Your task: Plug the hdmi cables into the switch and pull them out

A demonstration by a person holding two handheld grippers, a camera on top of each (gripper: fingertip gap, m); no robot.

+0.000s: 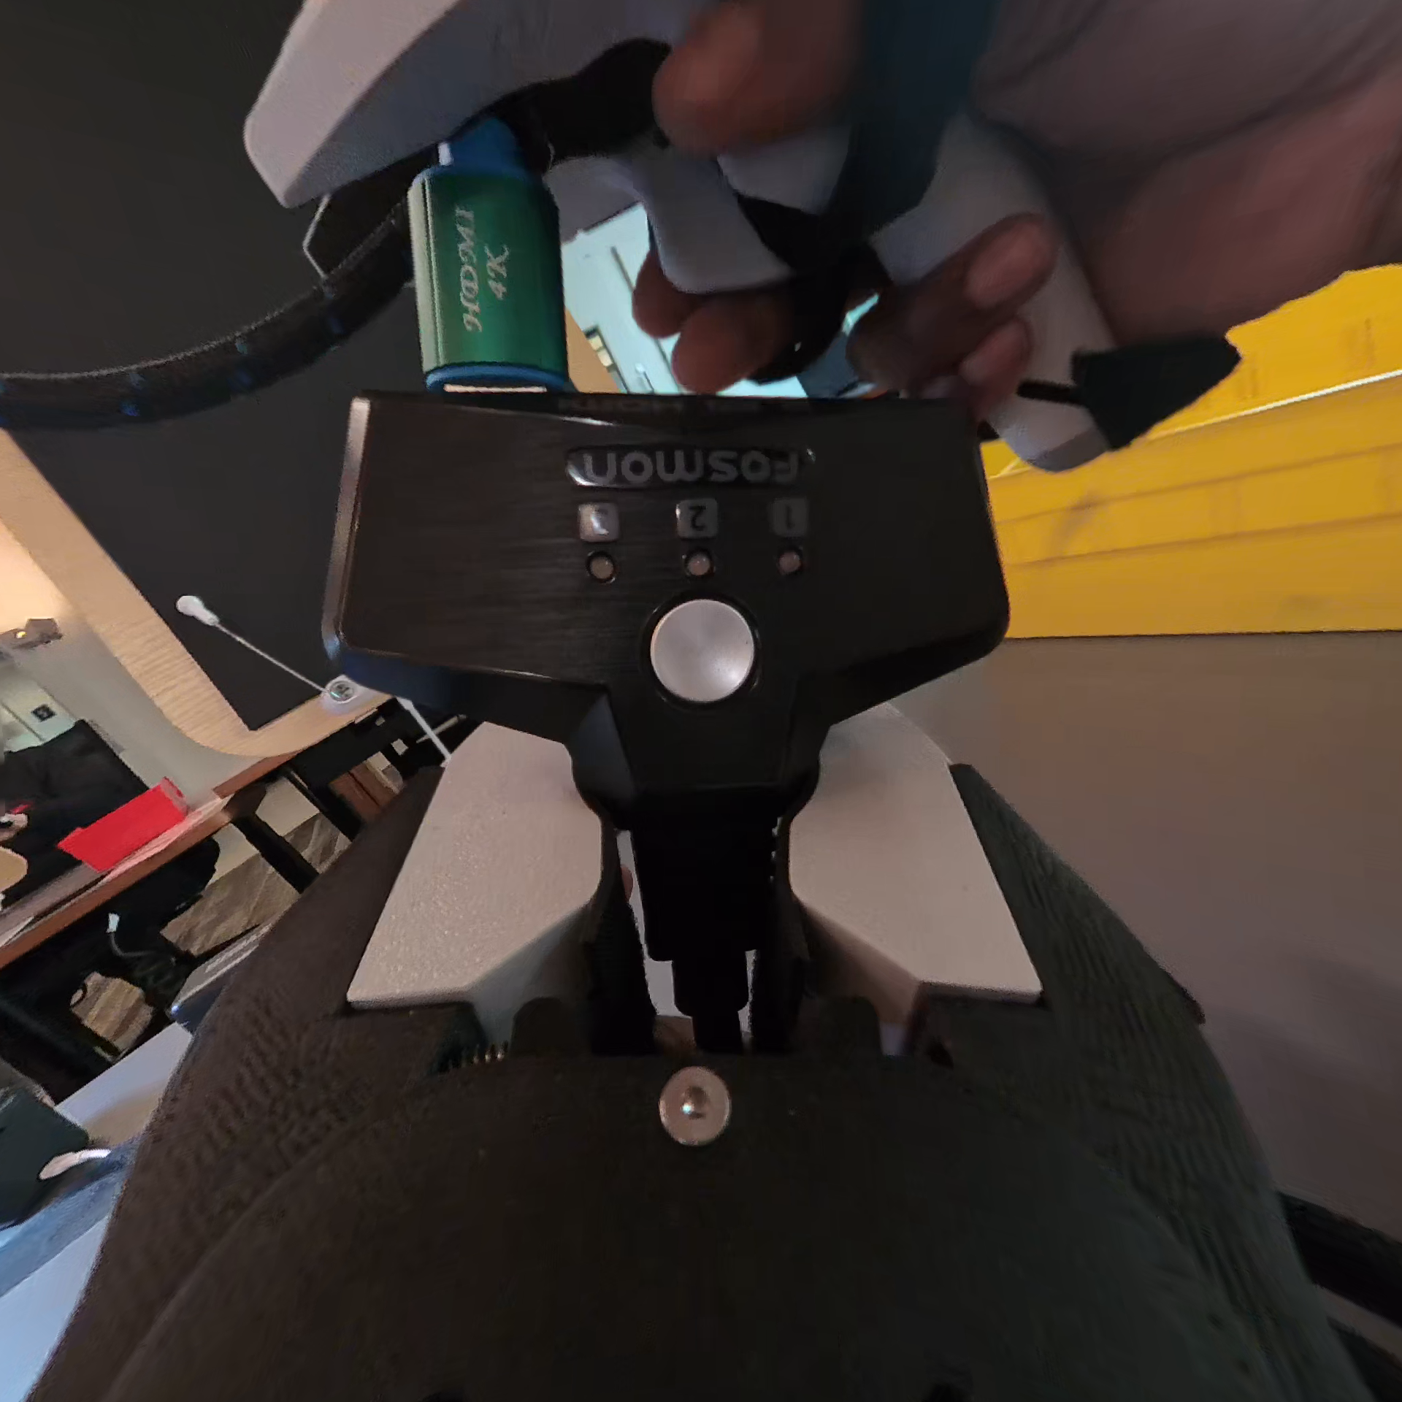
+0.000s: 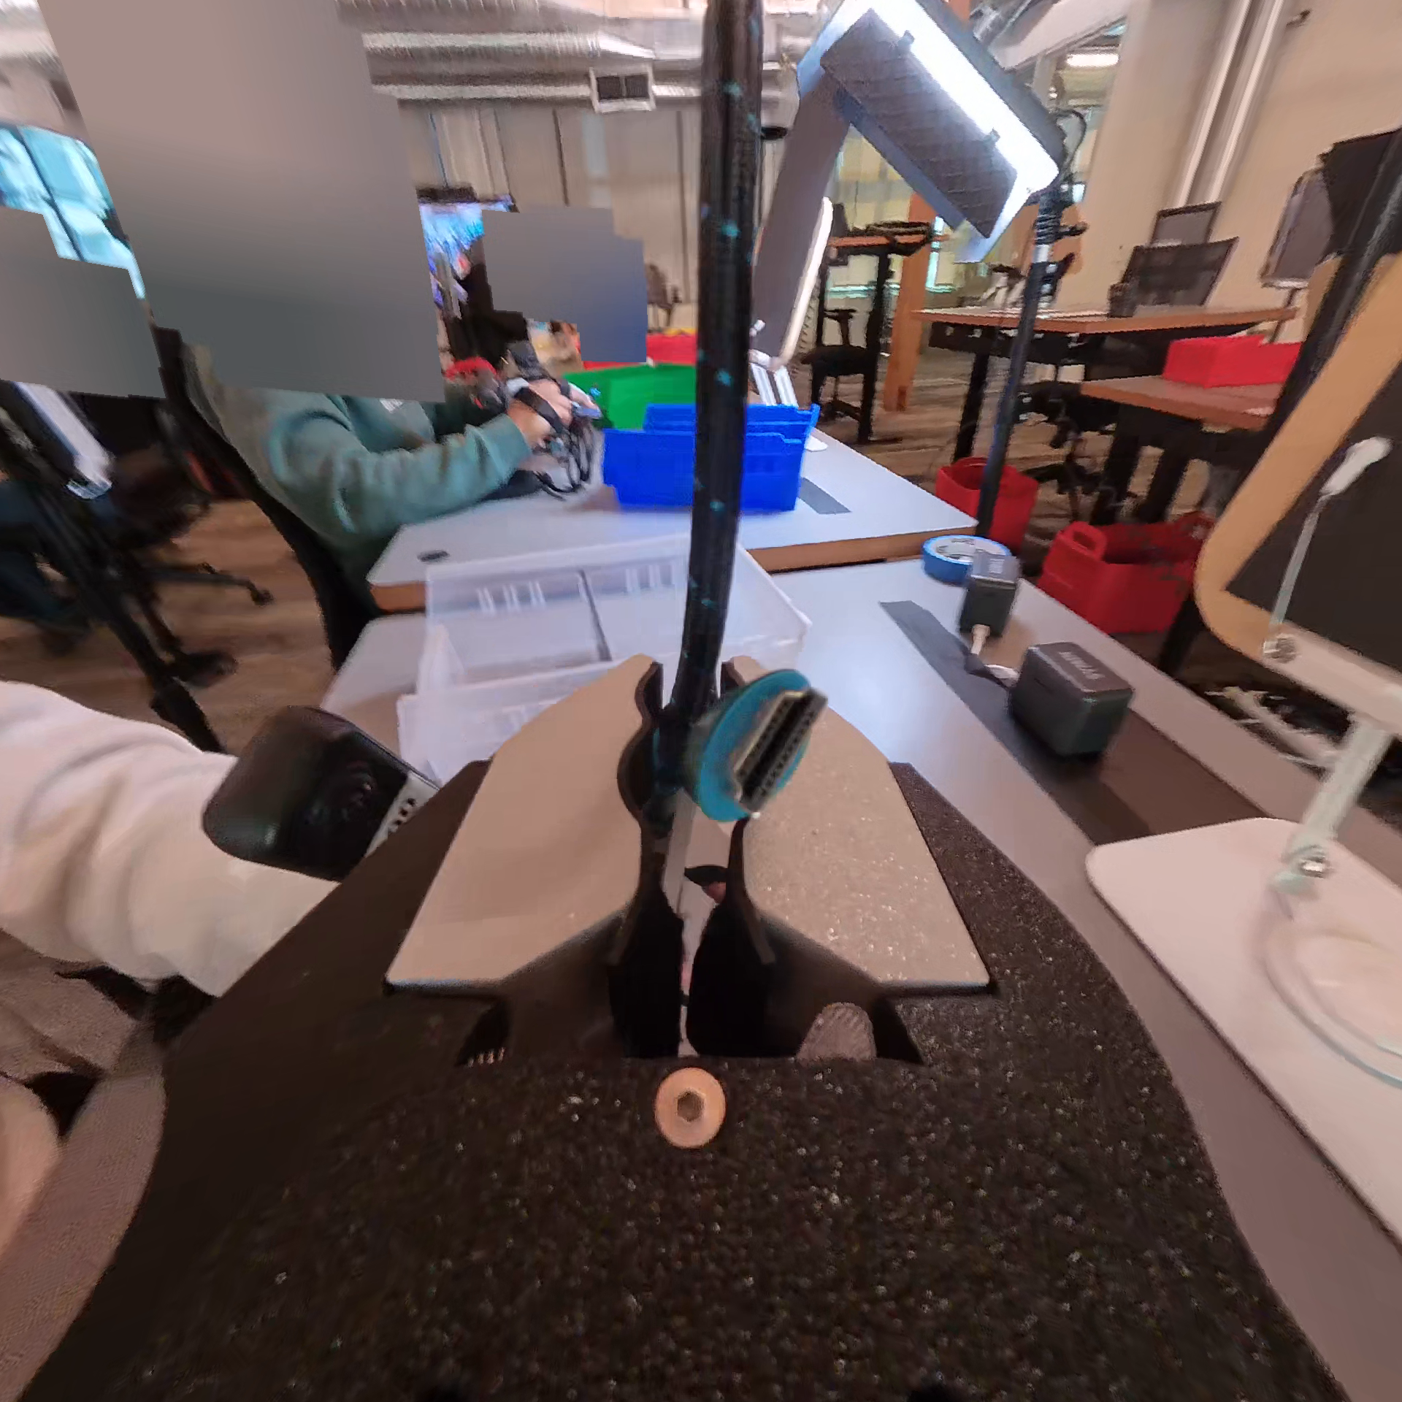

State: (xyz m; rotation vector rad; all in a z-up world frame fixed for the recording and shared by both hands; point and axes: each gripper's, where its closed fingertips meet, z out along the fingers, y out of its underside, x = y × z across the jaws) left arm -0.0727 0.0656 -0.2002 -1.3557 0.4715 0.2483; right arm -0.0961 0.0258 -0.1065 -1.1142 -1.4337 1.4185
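My left gripper (image 1: pixel 698 842) is shut on the narrow tail of the black HDMI switch (image 1: pixel 667 546) and holds it up off the table. The switch has three small lights and a round silver button. My right gripper (image 2: pixel 686 683) is shut on a black braided cable (image 2: pixel 721 379) just behind its plug (image 2: pixel 759 747). In the left wrist view the right gripper (image 1: pixel 485 152) comes in from above, and the green-shelled plug (image 1: pixel 489 281) stands with its tip at the switch's far edge, by the left port. In the right wrist view the plug's metal end is bare. The switch does not show there.
A yellow bin (image 1: pixel 1214 531) stands behind the switch on the grey table (image 1: pixel 1176 834). The right wrist view shows a clear plastic box (image 2: pixel 607 607), blue bins (image 2: pixel 766 463), two dark adapters (image 2: pixel 1070 705), a blue tape roll (image 2: pixel 956 554), a white stand base (image 2: pixel 1214 948) and a seated person's green sleeve (image 2: pixel 379 470).
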